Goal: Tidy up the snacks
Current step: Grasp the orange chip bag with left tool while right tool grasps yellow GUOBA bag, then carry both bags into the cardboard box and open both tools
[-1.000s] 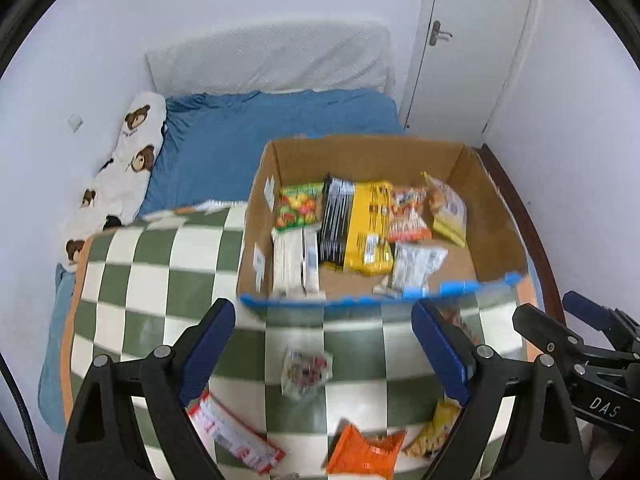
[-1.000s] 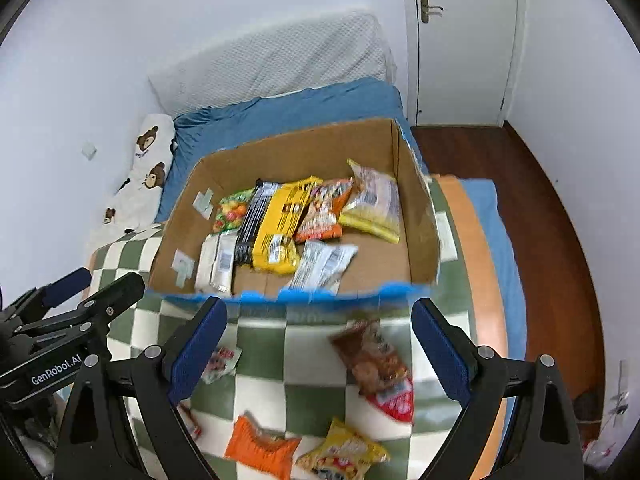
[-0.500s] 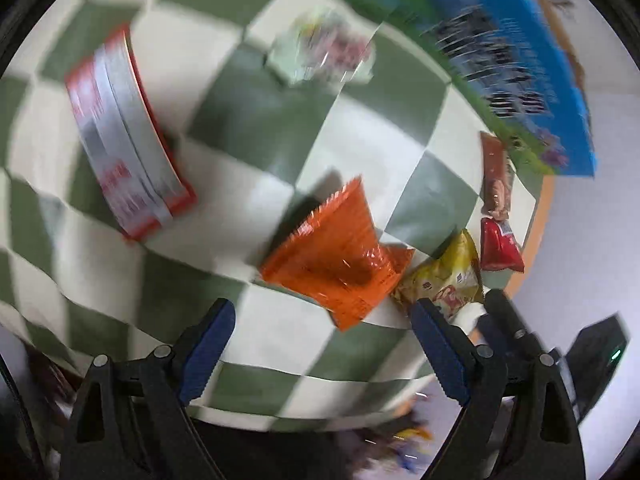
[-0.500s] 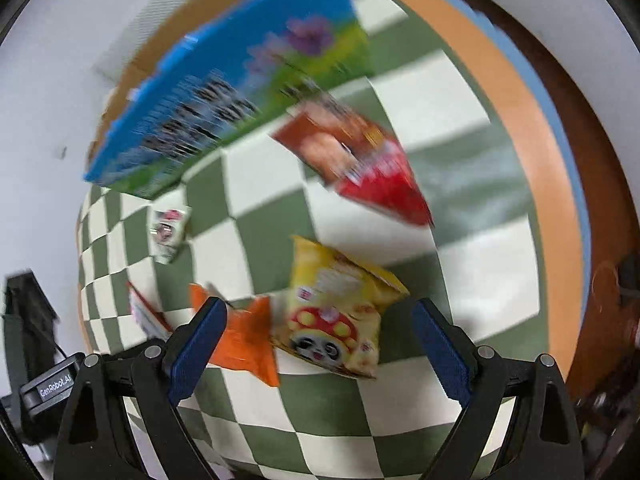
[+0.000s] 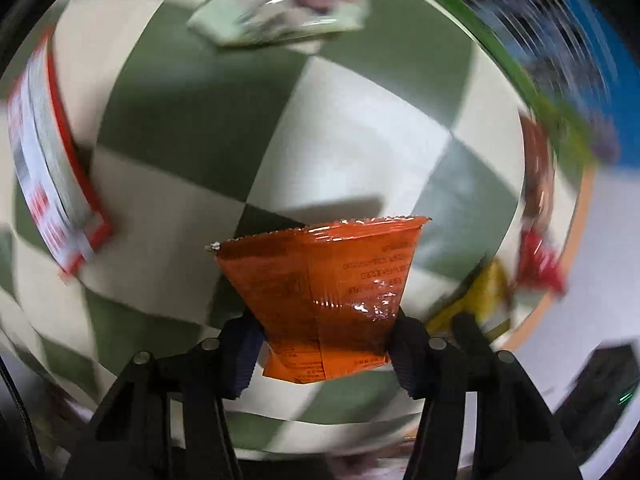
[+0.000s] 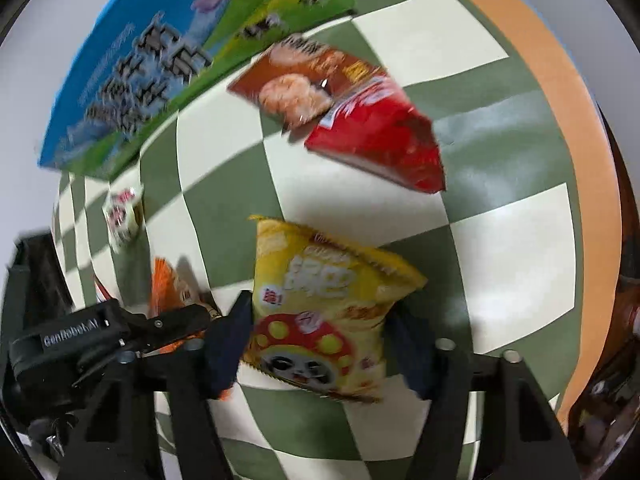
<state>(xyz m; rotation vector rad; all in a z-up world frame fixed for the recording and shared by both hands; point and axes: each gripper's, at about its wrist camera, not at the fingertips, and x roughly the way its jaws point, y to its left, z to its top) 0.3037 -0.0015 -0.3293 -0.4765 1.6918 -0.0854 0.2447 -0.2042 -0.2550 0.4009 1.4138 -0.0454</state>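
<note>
My left gripper (image 5: 326, 354) is shut on an orange snack packet (image 5: 324, 292), squeezed between both pads just above the checkered cloth (image 5: 352, 128). My right gripper (image 6: 320, 354) is shut on a yellow snack bag with a panda face (image 6: 324, 316). The orange packet (image 6: 166, 288) and the left gripper (image 6: 120, 332) also show at the left of the right wrist view. The cardboard box with its blue and green printed side (image 6: 160, 64) lies beyond both grippers; the left wrist view shows it (image 5: 560, 52) blurred.
A red and brown snack bag (image 6: 352, 112) lies between the yellow bag and the box. A small pale packet (image 5: 280, 4) lies ahead of the left gripper and a red and white packet (image 5: 52, 184) lies at its left. The cloth's orange border (image 6: 568, 132) runs at the right.
Both grippers tipped down from facing the box, dropped to the cloth and closed. The left took hold of the orange packet, the right took hold of the yellow bag.
</note>
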